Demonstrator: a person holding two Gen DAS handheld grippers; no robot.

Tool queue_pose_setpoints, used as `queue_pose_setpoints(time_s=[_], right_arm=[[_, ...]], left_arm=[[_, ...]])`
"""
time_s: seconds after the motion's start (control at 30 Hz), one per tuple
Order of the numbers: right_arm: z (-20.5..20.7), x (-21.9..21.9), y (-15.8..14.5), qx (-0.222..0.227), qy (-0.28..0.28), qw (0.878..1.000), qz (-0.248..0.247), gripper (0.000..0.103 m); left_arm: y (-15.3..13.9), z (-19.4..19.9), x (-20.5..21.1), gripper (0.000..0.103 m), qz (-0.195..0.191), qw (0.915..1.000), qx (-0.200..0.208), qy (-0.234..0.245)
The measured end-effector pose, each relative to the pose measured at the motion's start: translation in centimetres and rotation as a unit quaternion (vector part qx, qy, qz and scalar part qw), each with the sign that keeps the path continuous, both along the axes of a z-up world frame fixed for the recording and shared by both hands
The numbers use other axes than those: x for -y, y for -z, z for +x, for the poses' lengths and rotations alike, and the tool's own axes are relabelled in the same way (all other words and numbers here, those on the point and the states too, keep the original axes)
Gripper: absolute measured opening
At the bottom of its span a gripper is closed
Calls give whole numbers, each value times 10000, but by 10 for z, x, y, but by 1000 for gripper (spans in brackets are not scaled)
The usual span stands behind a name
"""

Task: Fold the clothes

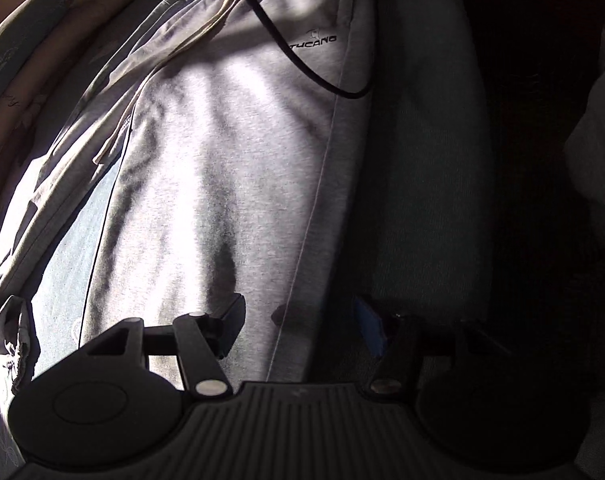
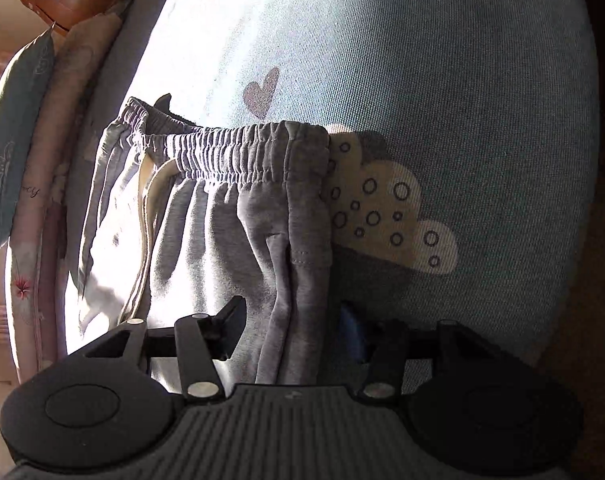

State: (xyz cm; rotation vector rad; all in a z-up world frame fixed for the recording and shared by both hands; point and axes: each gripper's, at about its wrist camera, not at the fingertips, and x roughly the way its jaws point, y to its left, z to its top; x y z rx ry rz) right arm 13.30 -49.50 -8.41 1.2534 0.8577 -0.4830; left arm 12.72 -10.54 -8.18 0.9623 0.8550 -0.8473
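Left gripper (image 1: 302, 326): jaws apart, pointing down at the cloth, not squeezing anything that shows.
Right gripper (image 2: 294, 326): jaws apart too, folded edge of the cloth sitting between them, pads not seen pressing on it.
Grey pants (image 1: 230, 152): lying flat and long on the bed, stretching away in front of the left gripper; side seam running up just past its right finger.
Waistband (image 2: 238, 152): scrunchy top edge, straight ahead of the right gripper, a bit rumpled at its far left end.
Bed sheet (image 2: 462, 80): blue-green, under everything; bare part to the right of both grippers.
Black cable (image 1: 286, 40): hanging in a loop over the pants, far ahead of the left gripper, near the small printed logo (image 1: 312, 38).
Step in hand, a guess: getting ready to pinch the near side edge with both grippers and fold the pants over.
Trouble one: pinching only the top layer, so the bottom layer stays behind and the fold comes out lumpy.
Trouble two: right finger of the left gripper sits in deep shadow over the sheet, so could grab sheet along with pants.
Trouble three: cable could catch in the fold or drag the cloth crooked.
Trouble four: one gripper lifting faster than the other, twisting the pants.
Trouble five: soft cloth slipping out if the pinch is too close to the edge.
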Motion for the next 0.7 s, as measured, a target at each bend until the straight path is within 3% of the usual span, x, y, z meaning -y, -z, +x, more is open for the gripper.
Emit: queue_pose_setpoints(time_s=[0.1,0.2,0.3,0.33,0.37,0.4,0.43,0.47,0.53,0.7], right_arm=[[-10,-9,4,58,-18,9993,357,56],[-5,-16,3,117,-263,9993,219,56],[6,-16,2,284,-358,9988,158,56],[12,-15,2,297,-394,9986,171,56],[18,-14,3,280,-451,9984,183,55],[21,-16,2,210,-549,9982,127,52],[23,-17,0,78,-694,9976,36,40],[25,-18,-1,-70,-852,9963,-57,26],[24,-17,-4,-250,-1003,9946,-100,17],[19,-21,-21,-507,-1353,9884,-462,12]], left_arm=[[0,2,5,64,30,10000,15,72],[0,4,9,64,101,9998,41,137],[-1,11,11,64,53,9999,-109,-94],[-1,13,11,58,18,9996,-201,-172],[-2,14,11,34,-8,9994,-278,-212],[-2,15,12,17,57,9991,-320,-264],[-1,14,13,9,124,9988,-360,-298],[-2,16,13,6,103,9984,-425,-354],[-5,19,13,2,33,9973,-562,-475],[-8,12,8,0,31,9949,-957,-318]])
